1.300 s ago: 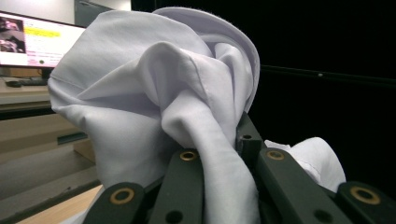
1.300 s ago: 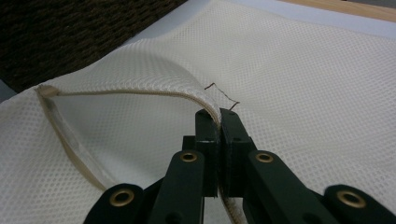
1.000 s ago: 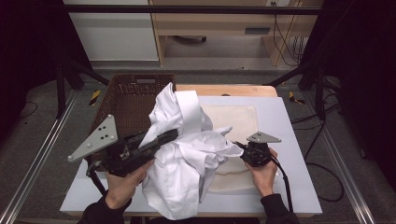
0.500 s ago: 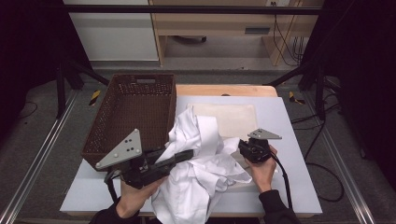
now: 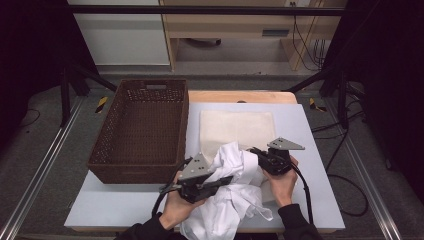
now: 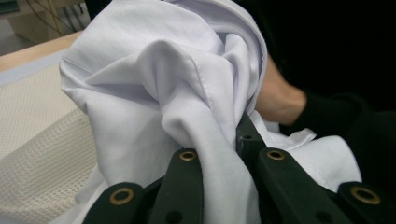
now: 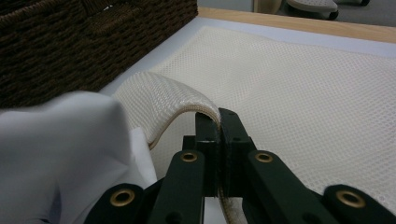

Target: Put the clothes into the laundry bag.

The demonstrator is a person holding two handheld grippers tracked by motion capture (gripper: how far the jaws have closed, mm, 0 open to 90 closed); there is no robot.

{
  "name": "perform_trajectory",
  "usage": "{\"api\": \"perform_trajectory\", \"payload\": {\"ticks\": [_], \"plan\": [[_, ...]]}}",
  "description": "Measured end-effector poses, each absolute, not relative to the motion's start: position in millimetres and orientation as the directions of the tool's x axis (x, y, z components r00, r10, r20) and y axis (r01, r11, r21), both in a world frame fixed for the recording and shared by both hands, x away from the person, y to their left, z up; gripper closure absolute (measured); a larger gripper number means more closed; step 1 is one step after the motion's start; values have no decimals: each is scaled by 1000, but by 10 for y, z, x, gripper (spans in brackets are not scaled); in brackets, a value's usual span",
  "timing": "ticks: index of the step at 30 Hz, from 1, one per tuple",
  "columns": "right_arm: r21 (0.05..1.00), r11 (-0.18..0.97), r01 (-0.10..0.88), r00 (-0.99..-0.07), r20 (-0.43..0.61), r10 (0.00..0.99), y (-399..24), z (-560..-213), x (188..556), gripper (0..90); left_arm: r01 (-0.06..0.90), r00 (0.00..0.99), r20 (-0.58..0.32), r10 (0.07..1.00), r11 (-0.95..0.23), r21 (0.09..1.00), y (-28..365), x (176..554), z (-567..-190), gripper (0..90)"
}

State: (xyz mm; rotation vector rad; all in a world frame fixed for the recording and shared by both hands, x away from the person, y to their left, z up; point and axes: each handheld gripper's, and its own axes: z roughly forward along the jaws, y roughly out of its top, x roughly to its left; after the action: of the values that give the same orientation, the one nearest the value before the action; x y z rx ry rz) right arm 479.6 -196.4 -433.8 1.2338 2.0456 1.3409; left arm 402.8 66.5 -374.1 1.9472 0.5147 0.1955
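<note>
Two grips hold: the left gripper [image 6: 224, 163] is clamped on the white shirt [image 5: 232, 192], now brought down from above the basket [image 5: 140, 130] onto the worktop [image 5: 310, 130]; the right gripper [image 7: 218, 135] pinches the mesh bag [image 7: 303, 84] edge, so bagging likely follows.

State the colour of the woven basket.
Dark brown wicker rectangular basket; the high view shows it best.

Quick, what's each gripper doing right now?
Left gripper: shut on the white shirt.
Right gripper: shut on the mesh mat's edge.
</note>
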Motion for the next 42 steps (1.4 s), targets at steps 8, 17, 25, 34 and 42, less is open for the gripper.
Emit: {"api": "perform_trajectory", "payload": {"ticks": [8, 17, 25, 34, 42], "plan": [[884, 146, 444, -537, 132, 833, -1970, -4282, 4757, 882, 273, 882, -30, 471, -458, 846, 304, 4191, -4074, 833], [897, 130, 422, -547, 137, 826, -2000, -4206, 4718, 882, 362, 858, -57, 510, -523, 772, 237, 4400, -4365, 832], [911, 151, 383, -578, 109, 808, -1912, -4123, 4659, 882, 400, 866, -65, 495, -610, 684, 81, 4482, -4389, 827], [922, 133, 363, -585, 114, 803, -1932, -4067, 4619, 882, 368, 867, -53, 496, -564, 739, -34, 4506, -4252, 828], [926, 143, 350, -607, 108, 787, -1886, -4058, 4577, 882, 413, 854, -53, 518, -612, 675, -105, 4627, -4481, 822]]}}
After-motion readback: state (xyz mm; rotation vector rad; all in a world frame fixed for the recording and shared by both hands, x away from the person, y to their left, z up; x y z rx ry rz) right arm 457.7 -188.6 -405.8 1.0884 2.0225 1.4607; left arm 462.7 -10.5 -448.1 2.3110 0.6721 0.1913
